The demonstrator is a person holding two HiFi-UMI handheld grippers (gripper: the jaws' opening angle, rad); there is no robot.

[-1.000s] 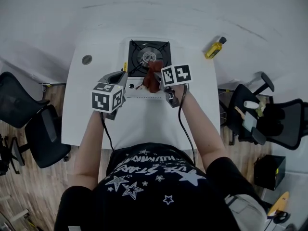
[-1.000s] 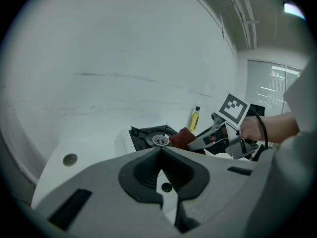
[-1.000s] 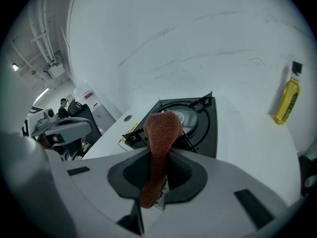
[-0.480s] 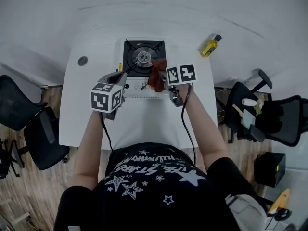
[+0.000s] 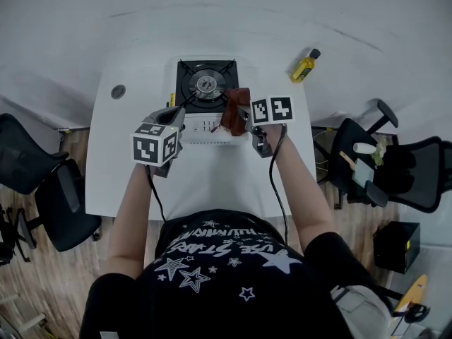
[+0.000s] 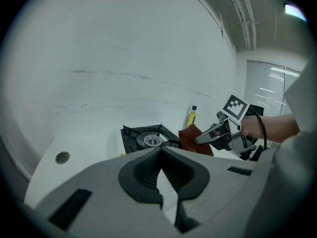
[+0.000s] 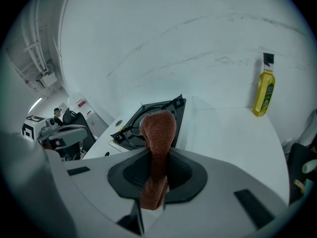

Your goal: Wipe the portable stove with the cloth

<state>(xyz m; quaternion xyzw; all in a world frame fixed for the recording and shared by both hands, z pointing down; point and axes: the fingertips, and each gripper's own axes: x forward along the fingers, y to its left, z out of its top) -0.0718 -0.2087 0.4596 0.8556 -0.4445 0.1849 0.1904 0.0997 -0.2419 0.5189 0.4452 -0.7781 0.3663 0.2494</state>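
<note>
Cloth clamped in right gripper, at right front edge of portable stove on table. We note left gripper jaws together, w/ nothing between, near stove's left front corner.

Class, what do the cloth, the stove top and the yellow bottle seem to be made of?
Cloth: reddish-brown knitted fabric, matte; ribbed weave shows, it droops.
Stove top: probably black-coated metal, dull sheen.
Yellow bottle: likely glossy translucent plastic, black cap.
</note>
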